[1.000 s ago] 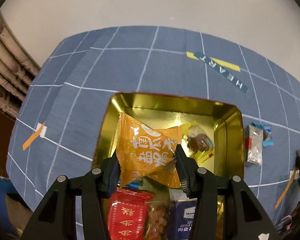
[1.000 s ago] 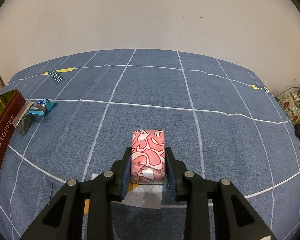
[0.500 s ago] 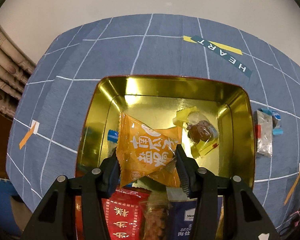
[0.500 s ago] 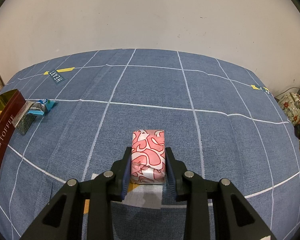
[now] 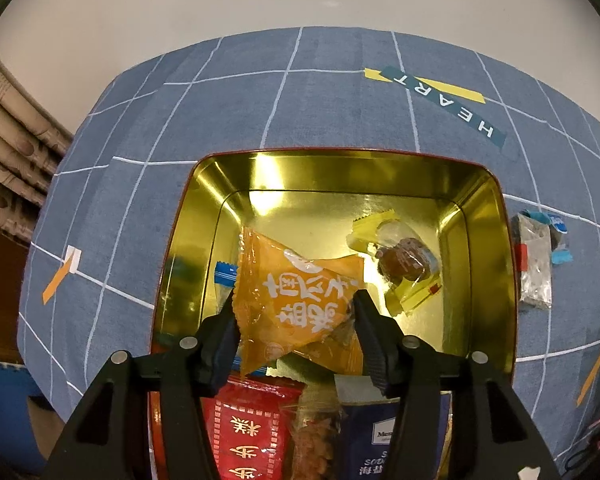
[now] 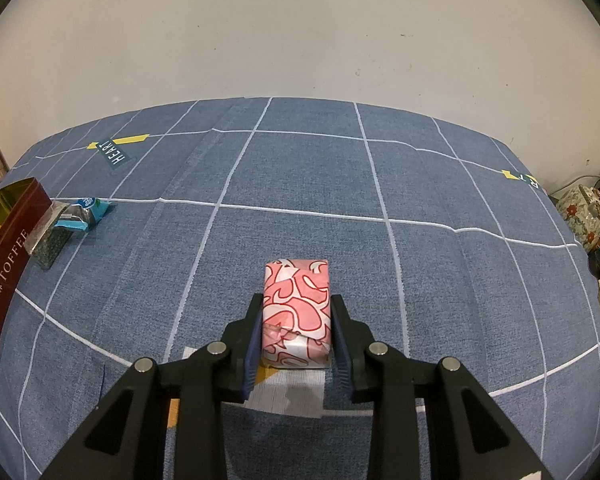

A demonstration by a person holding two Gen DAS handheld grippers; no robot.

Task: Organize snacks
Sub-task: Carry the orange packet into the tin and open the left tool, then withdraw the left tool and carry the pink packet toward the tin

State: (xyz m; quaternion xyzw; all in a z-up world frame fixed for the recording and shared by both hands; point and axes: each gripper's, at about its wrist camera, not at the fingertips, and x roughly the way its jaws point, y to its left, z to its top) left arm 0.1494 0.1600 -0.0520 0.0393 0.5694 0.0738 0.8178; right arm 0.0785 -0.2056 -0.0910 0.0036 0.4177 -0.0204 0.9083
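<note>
left gripper [image 5: 296, 320] clamped on an orange snack bag [image 5: 292, 300], held over the gold tin [image 5: 188, 240]. tin already holds a wrapped brown sweet [image 5: 404, 264], a red pack [image 5: 252, 432] and a dark blue pack [image 5: 384, 440] at the near edge. bag looks light, soft, crinkly and slippery; pinch across the middle or a sealed edge, gently, contents may crush. a silver packet [image 5: 534, 268] lies on the desk [image 5: 320, 104] just right of the tin. right gripper [image 6: 296, 336] closed on a pink patterned pack [image 6: 296, 312], low over the desk, well apart from the tin [image 6: 4, 272]; looks soft, squashy, side grip fine.
</note>
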